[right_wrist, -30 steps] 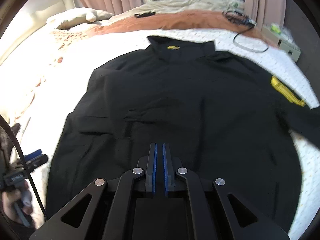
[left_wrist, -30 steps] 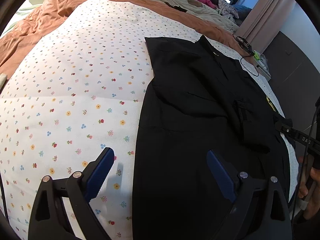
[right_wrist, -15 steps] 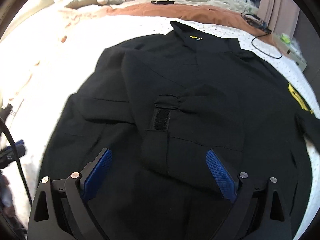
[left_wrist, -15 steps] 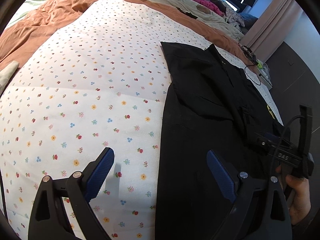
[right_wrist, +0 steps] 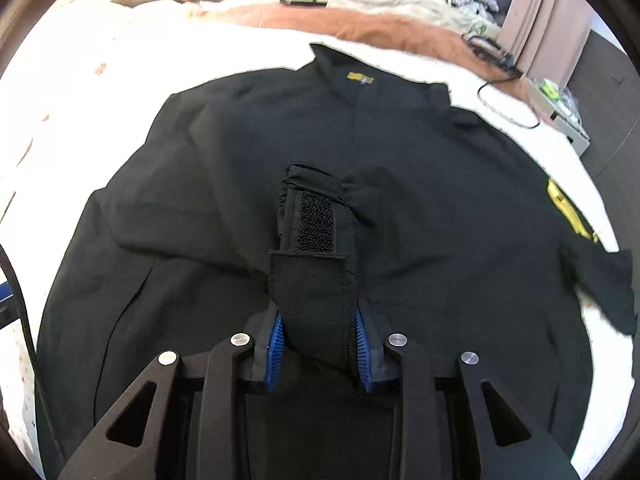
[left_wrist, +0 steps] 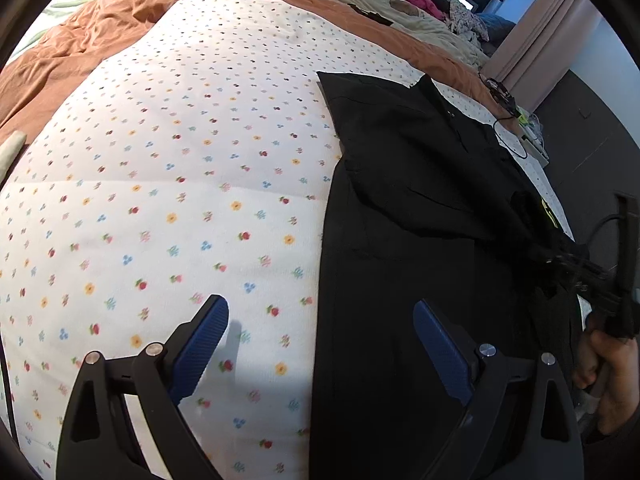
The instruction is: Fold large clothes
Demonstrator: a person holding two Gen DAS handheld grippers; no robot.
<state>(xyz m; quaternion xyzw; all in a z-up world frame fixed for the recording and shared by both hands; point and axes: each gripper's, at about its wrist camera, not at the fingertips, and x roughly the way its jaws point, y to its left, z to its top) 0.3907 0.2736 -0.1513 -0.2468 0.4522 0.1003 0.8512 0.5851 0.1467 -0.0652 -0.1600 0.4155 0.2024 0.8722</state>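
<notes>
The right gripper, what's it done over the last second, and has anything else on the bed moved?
The right gripper went from shut and empty to wide open over the black jacket, then its jaws have just been closing onto the sleeve cuff, which now sits pinched between the pads. The left gripper stayed open above the floral bedspread, holding nothing. The jacket's body still lies flat.

In the right wrist view the black jacket (right_wrist: 420, 184) ran out of frame at the bottom, its hem hidden behind the right gripper (right_wrist: 318, 344). The cuff (right_wrist: 316, 276) covered most of both blue pads. At the right edge of the left wrist view, a hand (left_wrist: 608, 376) was cut off, and the tool above it was blurred.
</notes>
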